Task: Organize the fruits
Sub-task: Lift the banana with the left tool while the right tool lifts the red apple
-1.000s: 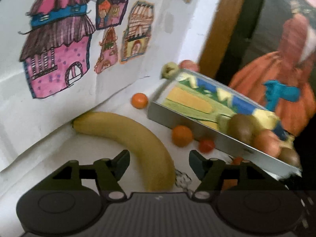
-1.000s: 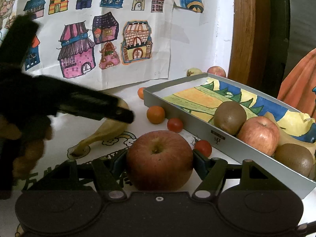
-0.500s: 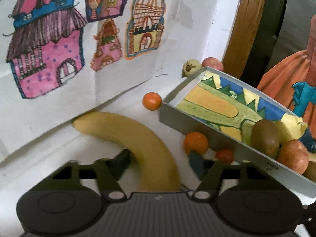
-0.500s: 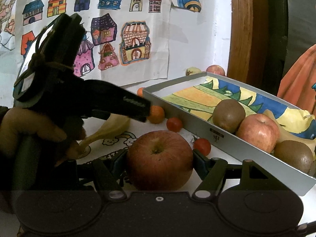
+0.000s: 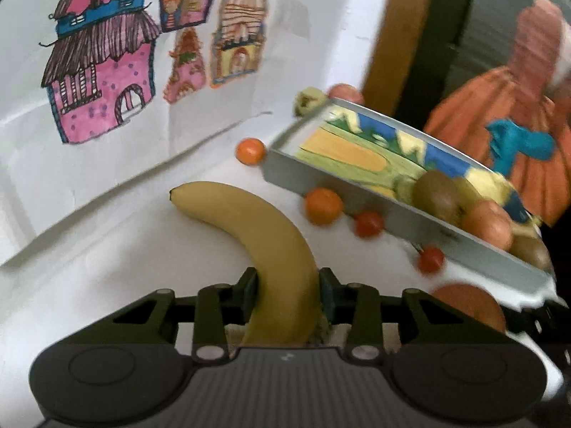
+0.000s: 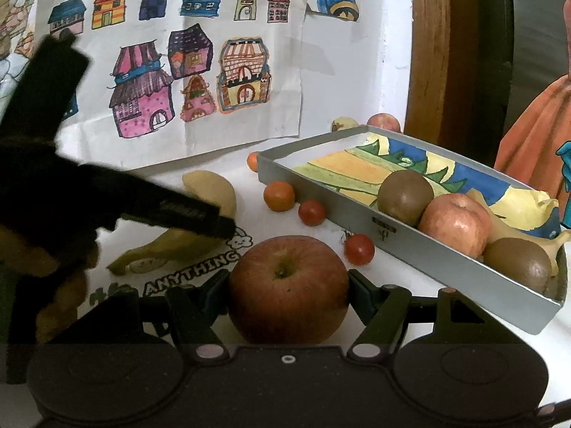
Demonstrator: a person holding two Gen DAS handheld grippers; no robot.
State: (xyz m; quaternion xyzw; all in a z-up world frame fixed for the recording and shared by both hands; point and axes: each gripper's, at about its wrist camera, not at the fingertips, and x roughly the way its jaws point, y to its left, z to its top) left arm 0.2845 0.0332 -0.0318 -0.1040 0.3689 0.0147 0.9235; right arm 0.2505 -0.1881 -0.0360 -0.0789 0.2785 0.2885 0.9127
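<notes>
- While a white desk carries the scattered fruit, the left gripper is clenched on the lower part of a yellow banana, its fingers pressed against both sides.
- Clamped between the right gripper's fingers, a red apple sits near the desk's front edge, just beside a cherry tomato.
- A grey tray lined with a coloured drawing lies toward the desk's right edge, holding two kiwis, an apple and a banana.
- Two small oranges and another cherry tomato lie along the tray's near wall.
- Children's drawings of houses hang on the white wall behind the desk; a wooden door frame stands at the far right corner.
- Printed on the desk cover, the word "ANYTHING" can be read beside the banana's stem.
</notes>
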